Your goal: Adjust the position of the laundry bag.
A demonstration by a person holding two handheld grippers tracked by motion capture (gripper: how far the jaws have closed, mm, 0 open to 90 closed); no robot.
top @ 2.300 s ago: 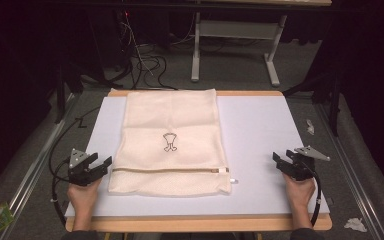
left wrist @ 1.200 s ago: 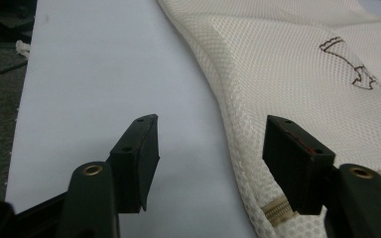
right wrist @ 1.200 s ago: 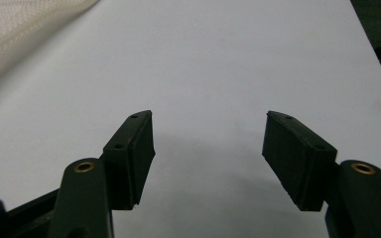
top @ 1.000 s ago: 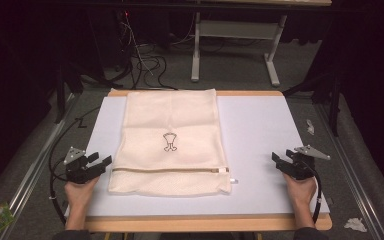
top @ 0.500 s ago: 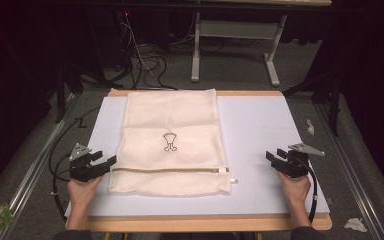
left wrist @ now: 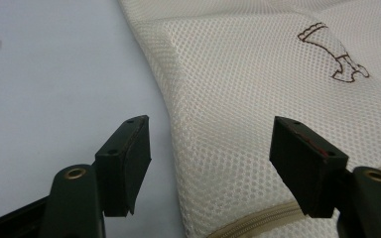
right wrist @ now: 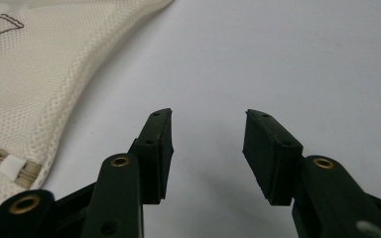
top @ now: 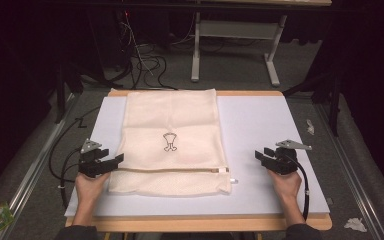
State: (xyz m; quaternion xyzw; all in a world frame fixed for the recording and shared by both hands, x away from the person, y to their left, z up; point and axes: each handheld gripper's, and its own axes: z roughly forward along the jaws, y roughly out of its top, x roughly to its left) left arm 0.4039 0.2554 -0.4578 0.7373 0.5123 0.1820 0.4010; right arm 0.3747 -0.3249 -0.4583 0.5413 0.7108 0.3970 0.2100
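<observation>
The left gripper (top: 111, 161) has its jaws spread wide, with the left edge of the mesh bag (top: 172, 140) lying below and between them, untouched by either pad. Its jaws have just been opening. The right gripper (top: 261, 155) holds its jaws partly apart over bare white mat (top: 260, 125), nothing between them; they have just been closing. It stands near the bag's right edge, apart from the zipper (top: 170, 170) and its white tab. The bag lies flat on the mat, a small brown drawing (top: 169, 141) at its middle, on the desk (top: 200, 223).
</observation>
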